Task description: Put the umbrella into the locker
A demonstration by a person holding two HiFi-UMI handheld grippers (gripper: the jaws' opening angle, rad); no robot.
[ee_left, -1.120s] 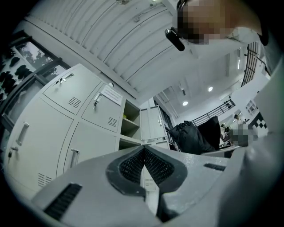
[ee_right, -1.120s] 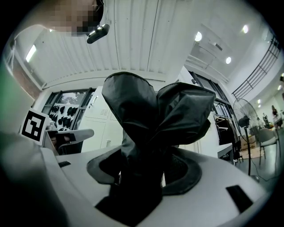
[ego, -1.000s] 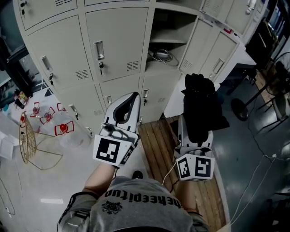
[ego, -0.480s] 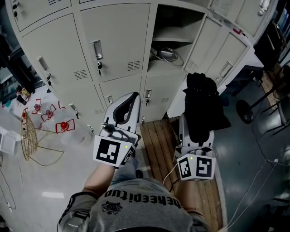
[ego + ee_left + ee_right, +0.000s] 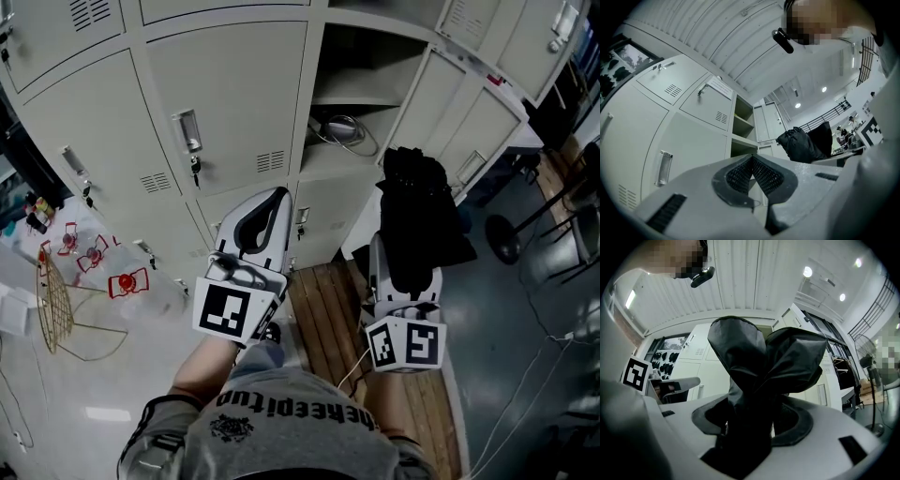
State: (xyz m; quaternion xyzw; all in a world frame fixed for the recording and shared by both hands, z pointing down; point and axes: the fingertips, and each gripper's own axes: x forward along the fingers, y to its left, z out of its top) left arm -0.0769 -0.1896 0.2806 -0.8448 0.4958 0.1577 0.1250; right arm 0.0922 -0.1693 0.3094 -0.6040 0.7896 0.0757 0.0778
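In the head view my right gripper [image 5: 405, 267] is shut on a folded black umbrella [image 5: 417, 216], which stands up out of its jaws. The right gripper view shows the umbrella's [image 5: 759, 366] bunched black fabric clamped in that gripper [image 5: 752, 425]. Ahead stands the grey locker bank with one open compartment [image 5: 361, 70], its door [image 5: 445, 98] swung to the right. My left gripper [image 5: 270, 202] hangs to the left of the umbrella, shut with nothing in it. Its ribbed pads [image 5: 761, 176] meet in the left gripper view, where the umbrella [image 5: 801, 145] shows at the right.
A coiled cable [image 5: 339, 127] lies on the open compartment's shelf. The locker doors to the left [image 5: 225, 94] are shut. A wooden pallet [image 5: 323, 314] lies on the floor below the grippers. On the floor to the left are a wire basket [image 5: 54, 298] and red-and-white pieces [image 5: 127, 281]; a fan base [image 5: 506, 239] stands right.
The lockers have grown larger and slid lower in the head view. Both grippers hold the same spots in the frame, the umbrella still clamped in the right one.
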